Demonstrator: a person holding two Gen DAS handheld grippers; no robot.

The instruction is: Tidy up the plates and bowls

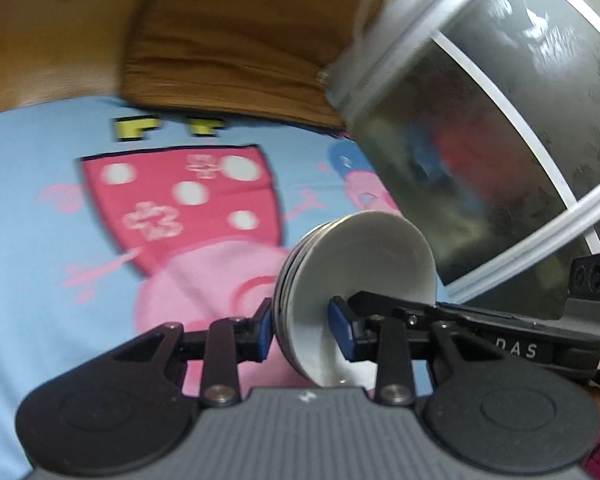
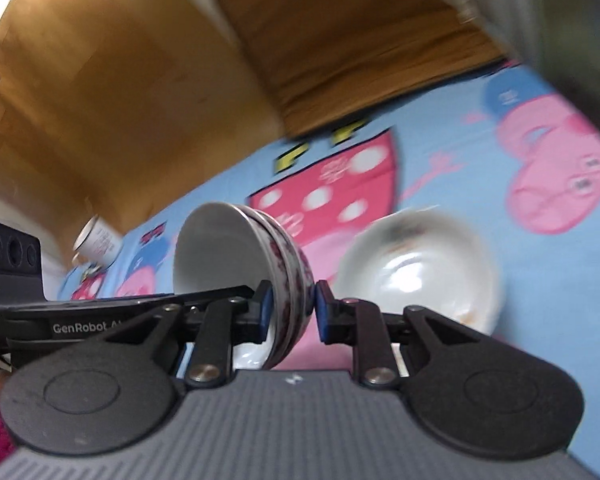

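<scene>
Right wrist view: right gripper (image 2: pixel 290 312) clamps stacked white bowls (image 2: pixel 256 264) with red-patterned outsides, tipped sideways.

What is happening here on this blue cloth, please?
A person is sorting dishes with a handheld tool in each hand. The left tool is shut on the rim of a small stack of plates, held on edge above the cloth. The right tool is shut on the rims of stacked bowls, tipped on their side. A big white bowl rests on the cloth beside them, and a wooden chair stands behind.
</scene>
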